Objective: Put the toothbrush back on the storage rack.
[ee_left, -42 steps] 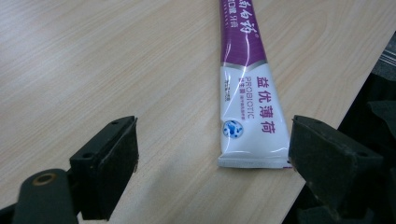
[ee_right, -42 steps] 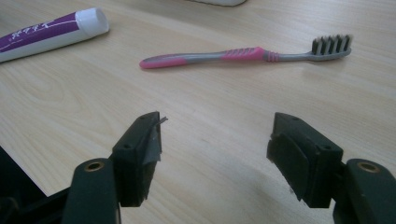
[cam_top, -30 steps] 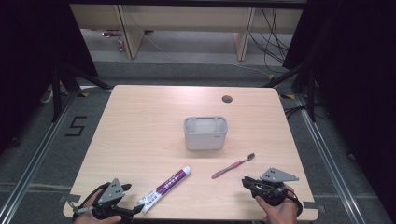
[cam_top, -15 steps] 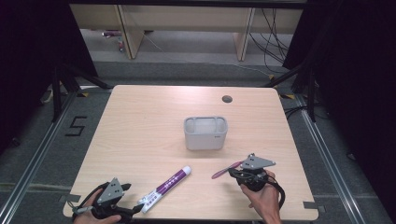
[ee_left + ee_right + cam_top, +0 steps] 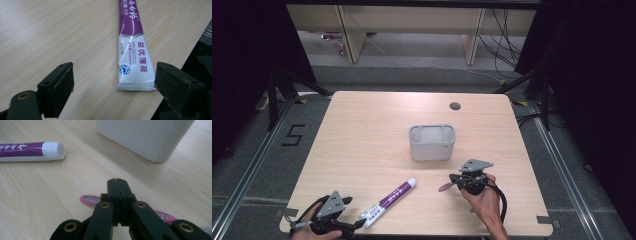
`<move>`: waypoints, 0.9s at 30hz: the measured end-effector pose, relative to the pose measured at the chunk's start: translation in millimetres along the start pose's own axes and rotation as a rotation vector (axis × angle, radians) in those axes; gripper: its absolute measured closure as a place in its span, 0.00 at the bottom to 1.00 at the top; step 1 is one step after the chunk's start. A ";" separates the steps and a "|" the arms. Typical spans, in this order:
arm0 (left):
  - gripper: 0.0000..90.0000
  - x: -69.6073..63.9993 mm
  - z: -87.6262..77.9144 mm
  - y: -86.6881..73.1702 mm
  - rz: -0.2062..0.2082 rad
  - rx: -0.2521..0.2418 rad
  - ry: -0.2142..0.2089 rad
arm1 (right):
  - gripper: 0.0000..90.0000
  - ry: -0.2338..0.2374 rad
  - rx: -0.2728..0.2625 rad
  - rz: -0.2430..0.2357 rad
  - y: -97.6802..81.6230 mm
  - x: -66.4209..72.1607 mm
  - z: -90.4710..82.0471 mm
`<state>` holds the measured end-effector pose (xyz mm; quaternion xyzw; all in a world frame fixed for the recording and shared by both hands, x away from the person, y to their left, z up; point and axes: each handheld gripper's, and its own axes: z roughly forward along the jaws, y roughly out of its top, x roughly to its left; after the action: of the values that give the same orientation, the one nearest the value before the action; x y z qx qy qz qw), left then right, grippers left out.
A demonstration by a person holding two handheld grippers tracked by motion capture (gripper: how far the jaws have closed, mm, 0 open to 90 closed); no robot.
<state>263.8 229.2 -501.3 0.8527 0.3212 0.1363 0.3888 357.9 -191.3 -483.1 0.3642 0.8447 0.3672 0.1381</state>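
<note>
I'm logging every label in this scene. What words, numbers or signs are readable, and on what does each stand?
"PROBIOTIC" – white end of the toothpaste tube, left gripper view.
"益优薄荷" – purple characters beside it on the same tube.
"5" – marked on the floor left of the table, high view.
Small print beside "PROBIOTIC", and the white characters on the tube's purple part, cut off at the frame's edge: not readable.
Small mark on the grey bin: too small to read.
</note>
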 end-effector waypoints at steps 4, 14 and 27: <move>0.17 -0.2 -0.2 -0.1 -0.008 -0.004 -0.004 | 1.00 0.010 0.027 -0.010 4.4 1.2 9.7; 0.17 -0.2 -1.0 0.1 -0.002 -0.001 -0.001 | 1.00 0.027 0.059 -0.042 7.9 6.7 29.3; 0.17 -1.5 -1.3 0.3 -0.016 -0.013 -0.004 | 1.00 0.035 0.108 -0.042 3.4 7.8 27.0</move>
<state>262.1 228.9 -500.2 0.8480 0.3262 0.1334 0.3959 367.8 -170.1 -499.1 0.3466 0.8730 0.3245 0.1113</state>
